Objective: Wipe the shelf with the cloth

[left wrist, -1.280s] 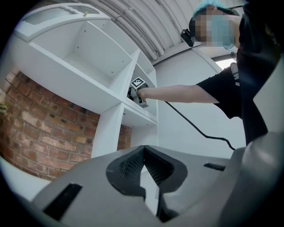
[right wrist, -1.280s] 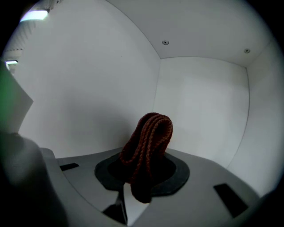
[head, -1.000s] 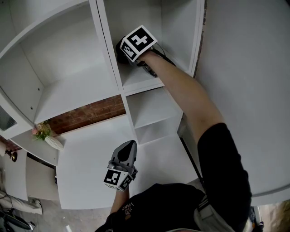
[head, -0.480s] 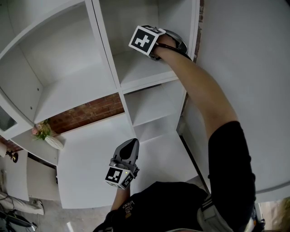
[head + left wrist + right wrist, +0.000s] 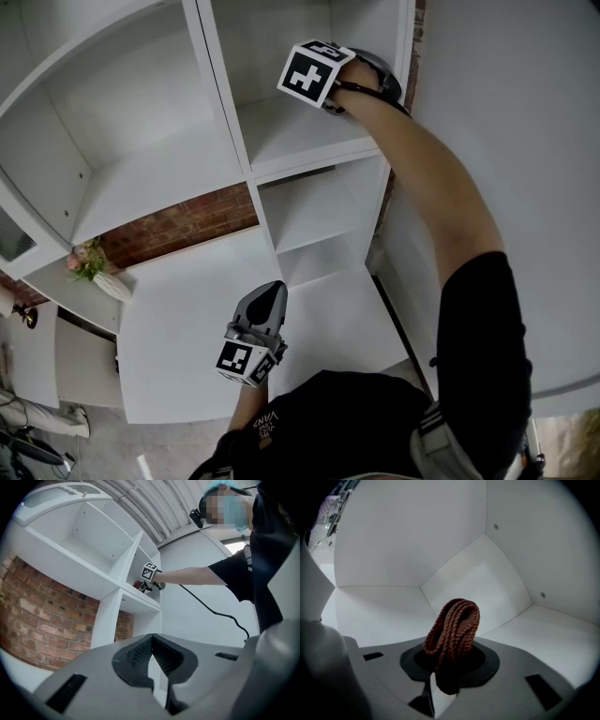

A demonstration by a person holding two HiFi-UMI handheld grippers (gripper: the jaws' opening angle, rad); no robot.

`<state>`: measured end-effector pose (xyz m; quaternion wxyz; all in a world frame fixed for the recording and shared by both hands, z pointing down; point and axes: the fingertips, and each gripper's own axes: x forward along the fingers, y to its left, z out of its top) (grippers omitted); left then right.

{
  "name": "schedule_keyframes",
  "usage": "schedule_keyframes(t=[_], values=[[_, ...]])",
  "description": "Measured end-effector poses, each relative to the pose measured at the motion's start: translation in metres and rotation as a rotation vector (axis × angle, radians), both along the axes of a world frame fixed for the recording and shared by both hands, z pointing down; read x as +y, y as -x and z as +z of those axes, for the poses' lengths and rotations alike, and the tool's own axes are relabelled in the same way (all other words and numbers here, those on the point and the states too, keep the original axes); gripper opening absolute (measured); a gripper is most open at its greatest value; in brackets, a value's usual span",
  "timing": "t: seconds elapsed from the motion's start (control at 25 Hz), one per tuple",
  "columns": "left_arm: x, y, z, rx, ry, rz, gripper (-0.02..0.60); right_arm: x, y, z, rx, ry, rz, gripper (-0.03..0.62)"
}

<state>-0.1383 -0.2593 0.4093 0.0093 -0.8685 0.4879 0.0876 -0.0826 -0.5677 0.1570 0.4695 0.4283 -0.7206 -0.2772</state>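
- Fingers [image 5: 384,686] of the right gripper [image 5: 450,667] are clenching a brown knitted cloth [image 5: 454,630], which is sticking out from between them in a folded loop.
- That cloth is pointing into the back corner of an upper compartment of the white shelf [image 5: 300,141]; whether it is touching the board I cannot tell.
- In the head view the right gripper [image 5: 366,73] is sitting deep in the upper right compartment, close to its right wall, with its marker cube [image 5: 314,73] facing out.
- The right arm [image 5: 422,197] is reaching up and forward, nearly straight, forearm bare and upper arm in a black sleeve, with the hand wrapping the gripper's handle.
- A black cable [image 5: 220,613] is hanging from that arm in the left gripper view, where the cloth [image 5: 137,584] is showing as a small reddish patch.
- The left gripper [image 5: 265,305] is hanging low, close to the body, pointing up over the white tabletop [image 5: 178,309] below the shelf.
- Its fingers [image 5: 136,656] are pressing together at the tips, holding nothing.
- A brick wall [image 5: 178,230] is showing behind the shelf, with flowers [image 5: 89,267] at the left.
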Motion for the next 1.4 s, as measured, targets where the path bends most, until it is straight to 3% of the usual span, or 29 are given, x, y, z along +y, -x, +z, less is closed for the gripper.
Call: schedule_keyframes(t=[0.12,0.28,0.4,0.64,0.92,1.4], values=[[0.001,-0.003,0.0,0.0,0.0,0.002,0.006,0.02,0.024,-0.01,-0.206,0.041,-0.102,0.097],[0.003,-0.008,0.001,0.001,0.002,0.009,0.006,0.055,0.069,-0.014,-0.561,0.214,-0.271,0.097],[0.005,-0.007,-0.001,0.007,-0.003,0.001,0.006,0.076,0.093,-0.005,-0.68,0.339,-0.345,0.097],[0.007,-0.001,0.001,0.015,-0.003,-0.022,0.006,0.085,0.108,0.023,-0.574,0.409,-0.362,0.097],[0.007,-0.004,0.003,0.022,0.006,-0.006,0.006,0.071,0.081,0.035,-0.423,0.36,-0.289,0.097],[0.003,-0.017,0.006,0.017,0.015,0.042,0.006,0.048,0.0,0.043,0.036,0.215,-0.073,0.097]])
